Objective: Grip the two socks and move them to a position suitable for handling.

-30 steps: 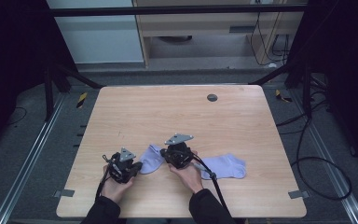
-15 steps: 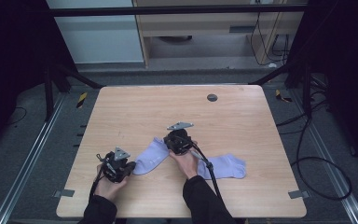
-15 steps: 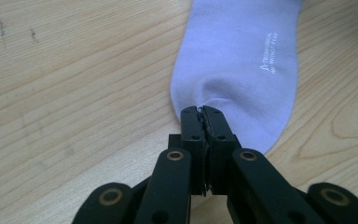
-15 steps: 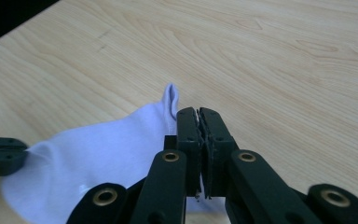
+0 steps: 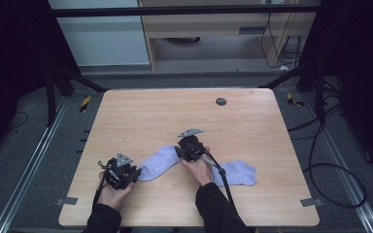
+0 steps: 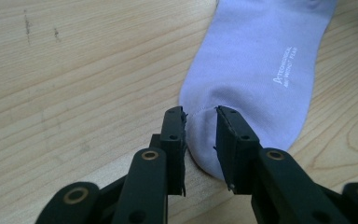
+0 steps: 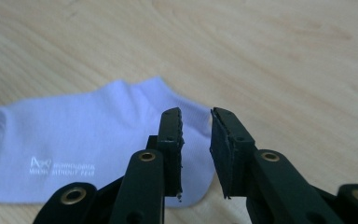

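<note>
The left gripper [image 6: 199,122] is seen at the near left part of the table [image 5: 150,111], held by the person's left hand [image 5: 110,193]. In the left gripper view its two black jaws stand a little apart, and the rounded end of a lilac sock [image 6: 256,70] rises between them as a small fold. Whether the cloth is truly pinched or only lies between the jaws cannot be told with certainty; the jaws are not closed together. Small white lettering [image 6: 283,66] is printed on this sock.

The right gripper [image 7: 196,123] is held by the right hand [image 5: 200,169] near the middle of the table. In the right gripper view its jaws are parted with a clear gap, and the table wood is seen through the gap; nothing is grasped. Just under and in front of the jaws the other end of the same sock [image 7: 88,140] lies flat, with its white lettering [image 7: 61,167] toward the left of that view.

In the high view the sock [image 5: 159,162] is stretched on the wood between the two grippers, slanting from the left gripper up to the right one. A second lilac sock [image 5: 240,174] lies flat to the right of the right hand, with the black cable [image 5: 222,175] of the right gripper running across it. A small dark round disc [image 5: 221,101] is seen at the far part of the table, well apart from the socks.
</note>
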Tool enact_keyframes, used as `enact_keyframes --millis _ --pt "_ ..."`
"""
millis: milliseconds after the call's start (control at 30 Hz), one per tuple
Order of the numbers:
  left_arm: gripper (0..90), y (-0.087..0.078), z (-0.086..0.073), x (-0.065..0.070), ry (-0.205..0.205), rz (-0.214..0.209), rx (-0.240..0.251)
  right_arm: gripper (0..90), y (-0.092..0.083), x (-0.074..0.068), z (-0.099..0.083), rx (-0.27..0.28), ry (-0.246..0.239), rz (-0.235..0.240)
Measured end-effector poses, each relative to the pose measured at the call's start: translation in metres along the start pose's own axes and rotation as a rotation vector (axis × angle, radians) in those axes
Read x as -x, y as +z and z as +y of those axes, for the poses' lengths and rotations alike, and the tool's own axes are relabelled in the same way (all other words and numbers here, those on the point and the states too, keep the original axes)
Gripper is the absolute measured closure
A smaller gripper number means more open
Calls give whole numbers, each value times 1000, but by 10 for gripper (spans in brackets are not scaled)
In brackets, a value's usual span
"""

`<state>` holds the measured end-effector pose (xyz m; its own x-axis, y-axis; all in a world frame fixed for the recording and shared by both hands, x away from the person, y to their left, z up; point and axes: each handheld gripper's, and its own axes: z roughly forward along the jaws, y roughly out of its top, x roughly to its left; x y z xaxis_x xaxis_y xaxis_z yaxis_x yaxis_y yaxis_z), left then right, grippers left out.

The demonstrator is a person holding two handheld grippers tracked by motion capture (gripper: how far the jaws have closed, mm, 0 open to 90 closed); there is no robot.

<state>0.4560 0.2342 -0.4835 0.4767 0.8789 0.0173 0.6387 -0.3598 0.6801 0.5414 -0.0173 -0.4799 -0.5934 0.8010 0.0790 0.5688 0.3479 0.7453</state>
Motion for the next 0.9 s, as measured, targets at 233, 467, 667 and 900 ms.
enact_keyframes --millis 233,467,667,900 --pt "776 5 -1 3 -1 8 -26 745 8 -1 -9 -49 -8 -10" --pt "869 7 0 3 1 -7 -38 881 9 -5 -14 -67 -19 -17" --pt "872 -2 5 -7 -3 33 7 888 -3 -11 -13 -38 -22 23" --pt "869 7 5 -20 -3 82 -16 878 -6 -25 -21 -39 -34 44"
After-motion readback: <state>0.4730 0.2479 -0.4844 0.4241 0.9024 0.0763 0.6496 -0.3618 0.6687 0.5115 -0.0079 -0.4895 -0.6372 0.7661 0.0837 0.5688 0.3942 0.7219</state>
